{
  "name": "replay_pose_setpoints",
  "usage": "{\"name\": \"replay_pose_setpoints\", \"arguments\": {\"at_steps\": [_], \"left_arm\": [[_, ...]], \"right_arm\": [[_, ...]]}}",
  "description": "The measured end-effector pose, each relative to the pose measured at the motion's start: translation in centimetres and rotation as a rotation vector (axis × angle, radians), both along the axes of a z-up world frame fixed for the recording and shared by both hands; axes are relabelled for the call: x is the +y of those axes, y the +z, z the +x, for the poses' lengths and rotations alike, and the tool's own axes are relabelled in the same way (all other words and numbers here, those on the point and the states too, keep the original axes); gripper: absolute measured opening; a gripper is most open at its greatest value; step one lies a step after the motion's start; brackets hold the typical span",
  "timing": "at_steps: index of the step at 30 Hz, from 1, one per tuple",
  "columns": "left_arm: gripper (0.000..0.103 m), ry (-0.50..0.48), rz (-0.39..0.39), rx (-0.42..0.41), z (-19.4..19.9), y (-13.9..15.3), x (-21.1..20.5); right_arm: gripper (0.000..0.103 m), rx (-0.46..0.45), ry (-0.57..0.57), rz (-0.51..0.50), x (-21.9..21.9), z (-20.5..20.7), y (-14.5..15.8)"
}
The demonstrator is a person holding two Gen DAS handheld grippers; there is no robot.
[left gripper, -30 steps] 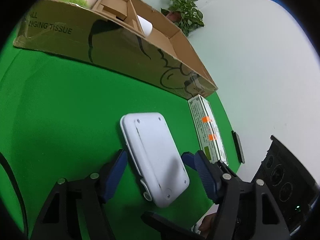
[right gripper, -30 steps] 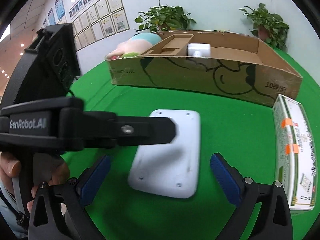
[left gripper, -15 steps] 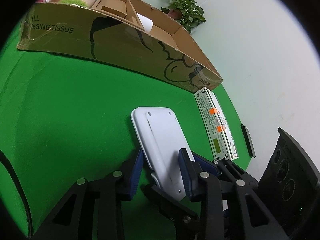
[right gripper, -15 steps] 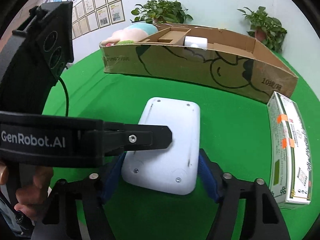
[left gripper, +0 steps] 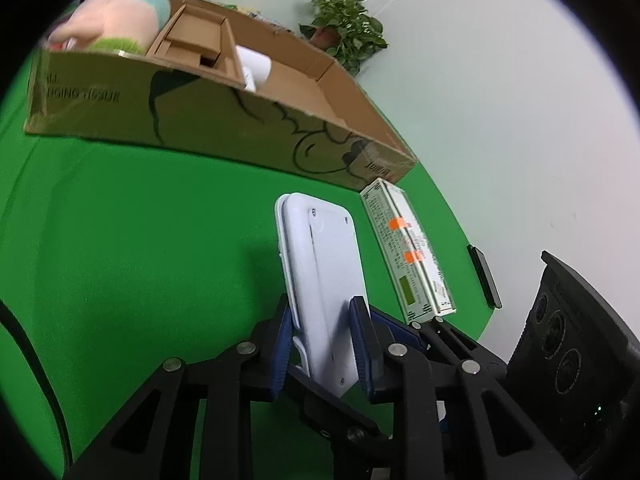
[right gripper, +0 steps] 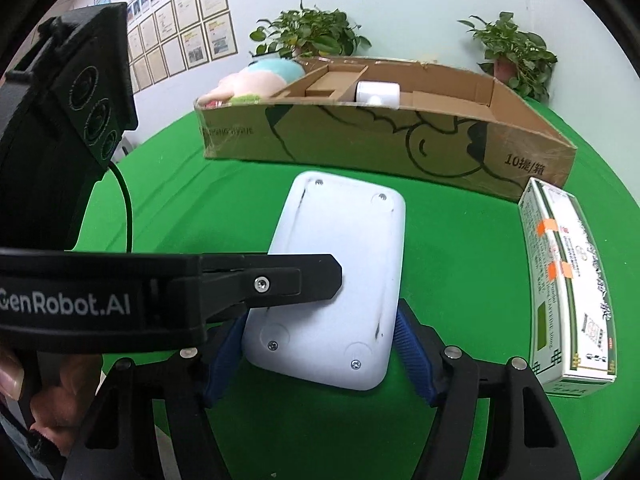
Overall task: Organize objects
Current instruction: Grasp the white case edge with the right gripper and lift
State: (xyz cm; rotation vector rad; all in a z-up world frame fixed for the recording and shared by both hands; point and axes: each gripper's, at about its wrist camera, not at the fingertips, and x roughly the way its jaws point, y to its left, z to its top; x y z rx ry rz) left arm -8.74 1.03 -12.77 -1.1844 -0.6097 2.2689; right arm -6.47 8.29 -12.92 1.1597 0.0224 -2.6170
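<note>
A white plastic scale, underside up with its screws and round feet showing, is being gripped at its near end by both tongs above the green table. The left tongs, whose jaws have just been closing, are being pressed on the scale's thin faces, one blue pad above and one below. The right tongs are being held clamped across the scale's width, a blue pad against each long edge. The scale is being kept tilted, its far end pointing toward a long cardboard box holding a plush toy, cardboard inserts and a white cylinder. A green-and-white medicine carton is lying to the right, beside the box's corner.
</note>
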Motion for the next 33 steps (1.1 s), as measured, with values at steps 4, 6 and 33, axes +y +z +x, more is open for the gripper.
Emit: {"name": "replay_pose_setpoints", "arguments": {"at_steps": [4, 6, 33], "left_arm": [[0.026, -0.004, -0.007, 0.035, 0.0, 1.3, 0.3], [0.025, -0.007, -0.012, 0.057, 0.0, 2.1, 0.4], [0.024, -0.031, -0.029, 0.248, -3.7, 11.2, 2.1]], "right_arm": [[0.067, 0.033, -0.012, -0.009, 0.2, 0.3, 1.3], [0.067, 0.052, -0.017, -0.014, 0.3, 0.4, 1.9], [0.067, 0.205, -0.062, -0.02, 2.1, -3.2, 11.6]]}}
